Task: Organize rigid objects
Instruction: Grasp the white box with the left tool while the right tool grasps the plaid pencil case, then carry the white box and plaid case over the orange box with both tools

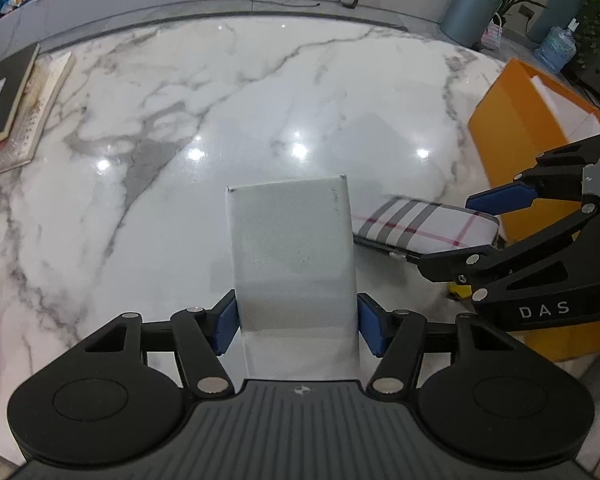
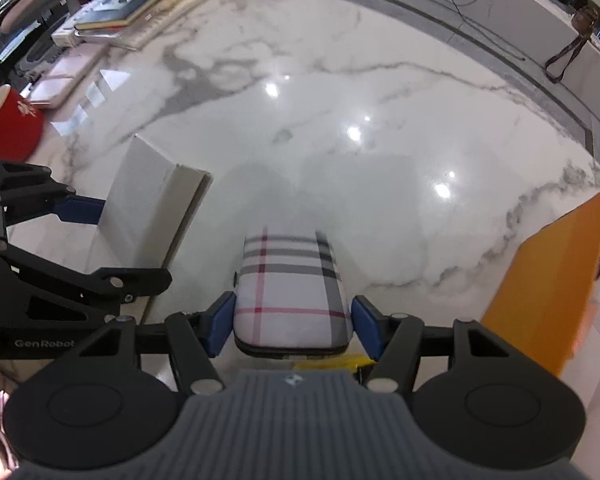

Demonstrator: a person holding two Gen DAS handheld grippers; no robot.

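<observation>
A white rectangular box [image 1: 292, 240] stands between the blue pads of my left gripper [image 1: 296, 324], which is shut on its two sides and holds it over the marble table [image 1: 260, 100]. Just to its right is a plaid white, grey and red zip case [image 1: 420, 224]. In the right wrist view that case [image 2: 292, 280] sits between the pads of my right gripper [image 2: 292, 324], which is shut on it. The white box [image 2: 148, 200] and my left gripper [image 2: 116, 244] show at the left there. My right gripper [image 1: 460, 236] reaches in from the right of the left wrist view.
An orange open box [image 1: 516, 120] [image 2: 548, 288] stands at the table's right edge. A stack of books [image 1: 16, 104] [image 2: 140, 0] lies at the left. A red cup [image 2: 12, 124] stands near them. Something small and yellow [image 2: 348, 360] lies under the case.
</observation>
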